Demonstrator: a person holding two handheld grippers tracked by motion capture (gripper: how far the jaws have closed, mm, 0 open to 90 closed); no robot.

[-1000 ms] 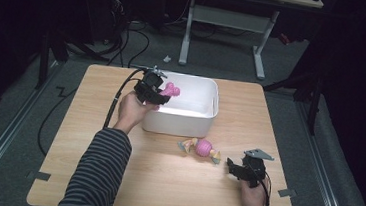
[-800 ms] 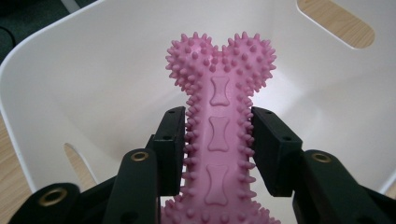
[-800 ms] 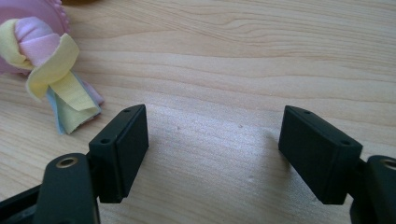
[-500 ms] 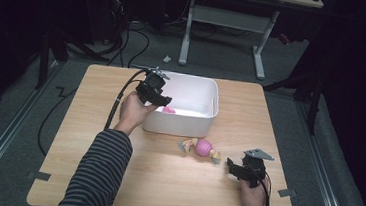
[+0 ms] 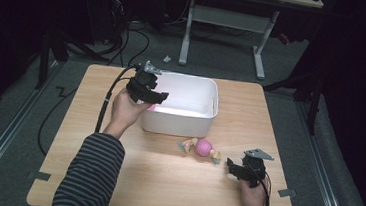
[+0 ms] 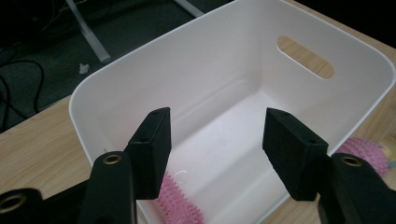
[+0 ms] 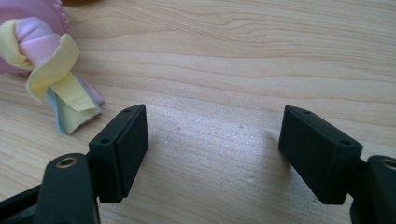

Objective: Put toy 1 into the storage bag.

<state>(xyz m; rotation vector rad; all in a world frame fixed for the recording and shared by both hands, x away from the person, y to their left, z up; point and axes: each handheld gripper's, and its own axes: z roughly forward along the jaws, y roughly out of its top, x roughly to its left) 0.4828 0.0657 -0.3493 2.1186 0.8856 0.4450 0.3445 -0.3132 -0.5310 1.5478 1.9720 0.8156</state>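
Wooden table [image 5: 129,178] on grey floor, dark room; left tool [image 6: 217,140] opening, empty; right tool [image 7: 212,151] wide, empty.

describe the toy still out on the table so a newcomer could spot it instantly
On the wooden table, look just in front of the white bin, between it and the right gripper. The pink spiky ball toy lies there, cloth ribbons knotted at each end; the spiky pink toy in the bin shows none.

Wooden table [image 5: 164,181], grey desk frame [image 5: 223,16]
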